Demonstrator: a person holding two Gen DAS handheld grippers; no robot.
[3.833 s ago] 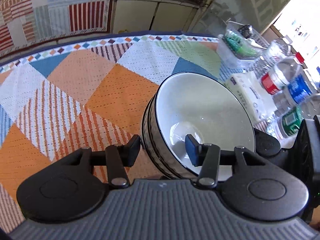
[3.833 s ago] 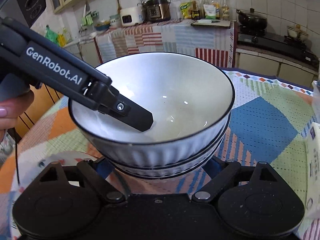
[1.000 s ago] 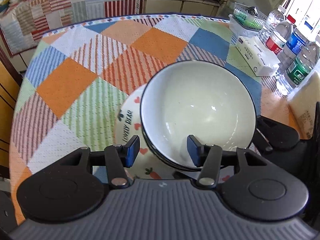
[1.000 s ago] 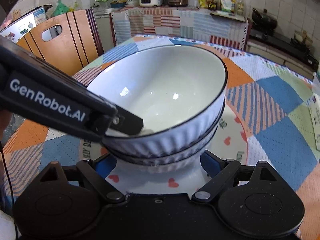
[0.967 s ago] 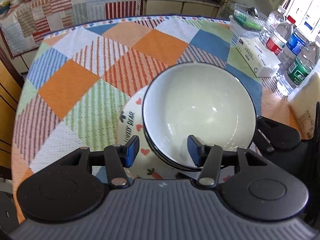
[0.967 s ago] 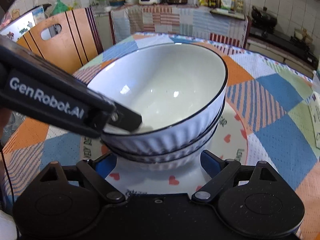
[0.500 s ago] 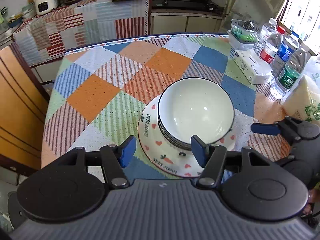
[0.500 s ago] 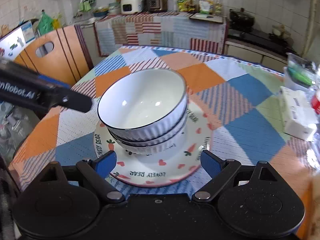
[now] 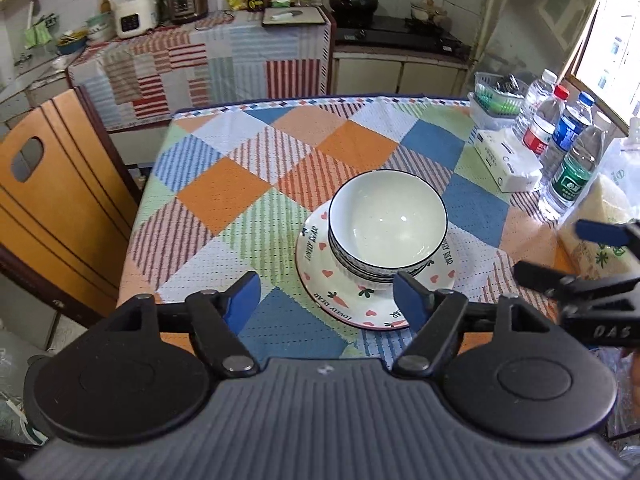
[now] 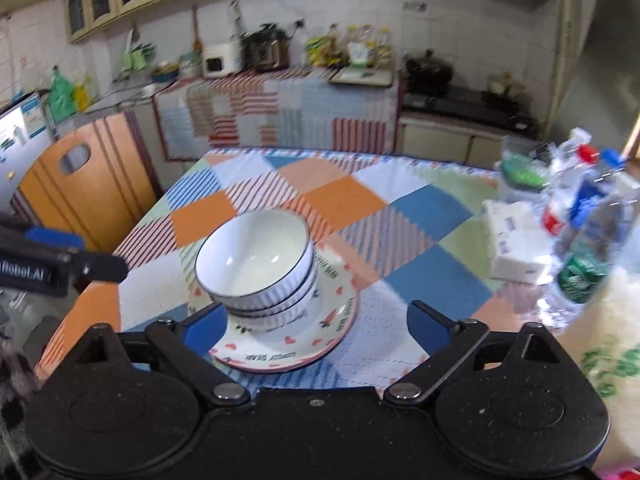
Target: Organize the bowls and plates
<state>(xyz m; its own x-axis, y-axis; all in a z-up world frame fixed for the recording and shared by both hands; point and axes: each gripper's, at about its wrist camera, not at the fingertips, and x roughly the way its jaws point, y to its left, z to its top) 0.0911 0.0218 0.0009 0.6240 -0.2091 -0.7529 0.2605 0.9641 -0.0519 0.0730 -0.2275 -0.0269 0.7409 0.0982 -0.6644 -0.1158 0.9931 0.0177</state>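
A stack of white ribbed bowls with dark rims [image 9: 387, 227] [image 10: 256, 258] stands on a white plate with hearts and carrots [image 9: 332, 294] [image 10: 332, 326] in the middle of the patchwork tablecloth. My left gripper [image 9: 326, 299] is open and empty, held back above the table's near edge. My right gripper [image 10: 318, 326] is open and empty, also drawn back from the plate. Each gripper shows at the edge of the other's view.
Several water bottles [image 9: 568, 148], a tissue pack [image 9: 506, 160] and a green basket [image 9: 496, 98] stand along the table's right side. A yellowish bag [image 10: 600, 344] lies near right. A wooden chair [image 9: 52, 196] stands at the left. Kitchen counter behind.
My left gripper let go of the top bowl's rim and opened. Both grippers pulled back and up from the bowls, which now rest stacked on the plate.
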